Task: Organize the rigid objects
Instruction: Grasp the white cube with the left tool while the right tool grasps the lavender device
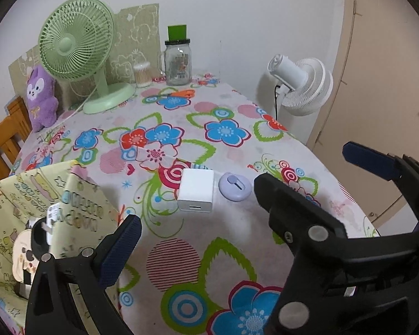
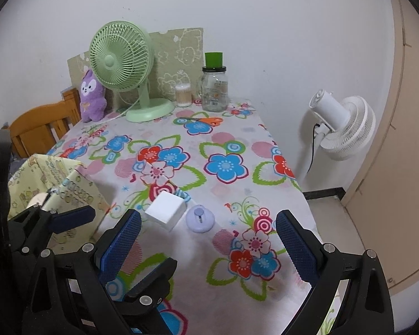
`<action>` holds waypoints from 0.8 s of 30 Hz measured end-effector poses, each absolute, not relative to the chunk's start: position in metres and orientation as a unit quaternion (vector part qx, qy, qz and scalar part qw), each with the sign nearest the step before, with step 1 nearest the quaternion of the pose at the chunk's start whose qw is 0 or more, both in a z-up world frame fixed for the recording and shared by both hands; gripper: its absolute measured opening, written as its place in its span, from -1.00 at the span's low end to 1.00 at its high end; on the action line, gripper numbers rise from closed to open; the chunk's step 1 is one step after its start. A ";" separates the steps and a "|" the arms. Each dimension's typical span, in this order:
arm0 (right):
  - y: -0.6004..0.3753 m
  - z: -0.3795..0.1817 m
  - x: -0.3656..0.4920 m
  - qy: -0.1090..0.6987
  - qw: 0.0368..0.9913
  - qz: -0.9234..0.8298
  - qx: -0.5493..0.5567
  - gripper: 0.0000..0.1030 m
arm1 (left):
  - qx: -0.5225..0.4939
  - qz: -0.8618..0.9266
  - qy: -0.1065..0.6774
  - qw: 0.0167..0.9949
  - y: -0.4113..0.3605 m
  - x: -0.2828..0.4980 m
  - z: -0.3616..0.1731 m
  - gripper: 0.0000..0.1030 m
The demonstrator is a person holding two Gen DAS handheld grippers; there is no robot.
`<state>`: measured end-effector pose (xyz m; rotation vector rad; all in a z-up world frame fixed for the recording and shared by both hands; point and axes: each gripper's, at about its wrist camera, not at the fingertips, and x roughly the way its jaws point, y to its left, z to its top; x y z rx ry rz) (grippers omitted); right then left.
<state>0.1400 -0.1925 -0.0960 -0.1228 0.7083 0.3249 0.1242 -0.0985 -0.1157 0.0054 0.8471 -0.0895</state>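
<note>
A flower-print cloth covers the worktop point(image 2: 231, 173), which stands against a white wall with a wooden chair point(image 2: 39, 128) at its left edge. Off the right edge a white pedestal fan point(image 2: 343, 125) faces away, and a green desk fan point(image 2: 120, 58) sits at the far edge beside a purple plush toy point(image 2: 92, 97), a glass jar point(image 2: 213, 89) with a green cap, a tub of cotton swabs point(image 2: 183, 95) and orange-handled scissors point(image 2: 206, 120). At the near left edge stands a yellow cartoon-print fabric bin point(image 1: 28, 217), already holding a few small items too jumbled to identify. Both claws hover over the near edge, holding nothing: the right claw point(image 2: 208, 247) is spread wide, and the left claw point(image 1: 194, 215), close to the bin, is likewise wide. Between them, near the middle of the worktop, lies a white charger block point(image 1: 196, 194), and just to its right a small lilac round gadget point(image 1: 235, 186).
</note>
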 end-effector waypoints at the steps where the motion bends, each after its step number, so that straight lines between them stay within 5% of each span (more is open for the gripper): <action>1: -0.193 -0.098 0.141 0.345 0.923 0.157 -0.062 0.91 | 0.001 -0.044 0.413 0.910 -0.099 0.126 -0.118 0.99; 24: -0.204 -0.138 0.184 0.380 0.912 0.147 -0.051 0.77 | -0.002 -0.043 0.450 0.892 -0.099 0.174 -0.161 0.85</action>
